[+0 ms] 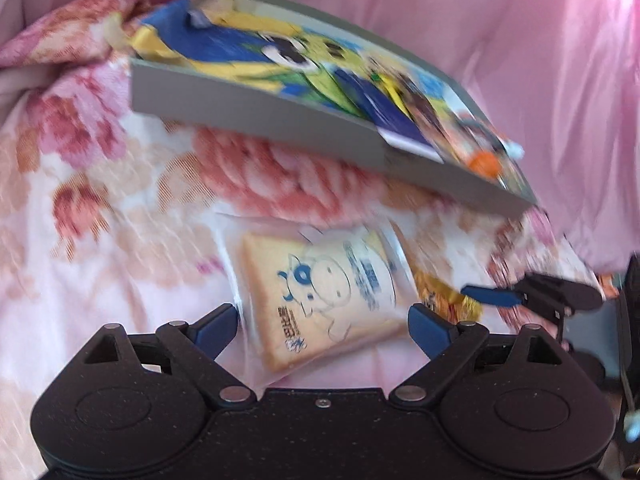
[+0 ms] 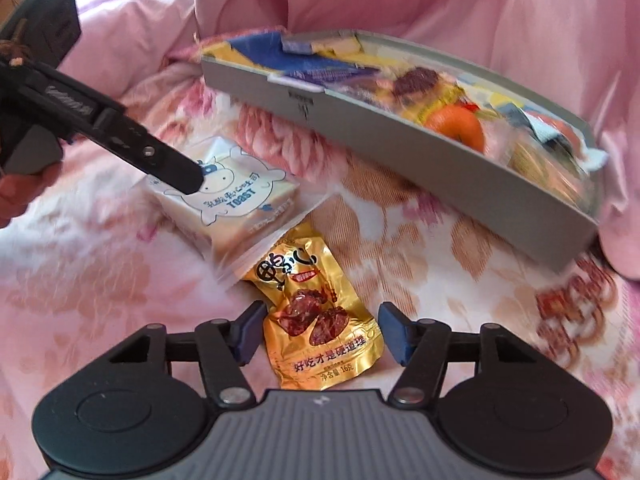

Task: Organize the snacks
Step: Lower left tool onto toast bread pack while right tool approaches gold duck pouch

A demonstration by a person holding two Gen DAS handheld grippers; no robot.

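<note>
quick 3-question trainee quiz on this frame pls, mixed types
1. True or false: the gold snack pouch already lies inside the grey tray.
2. Multiple choice: what sits between the fingers of the left hand-held gripper? A) an orange B) the toast packet C) a blue wrapper
3. Short answer: what surface are the two loose snacks lying on?

Key
1. False: it lies on the bedding in front of the tray, between the fingers of the right hand-held gripper, whose pads are not yet pressing on it.
2. B
3. The pink floral bedspread.
</note>
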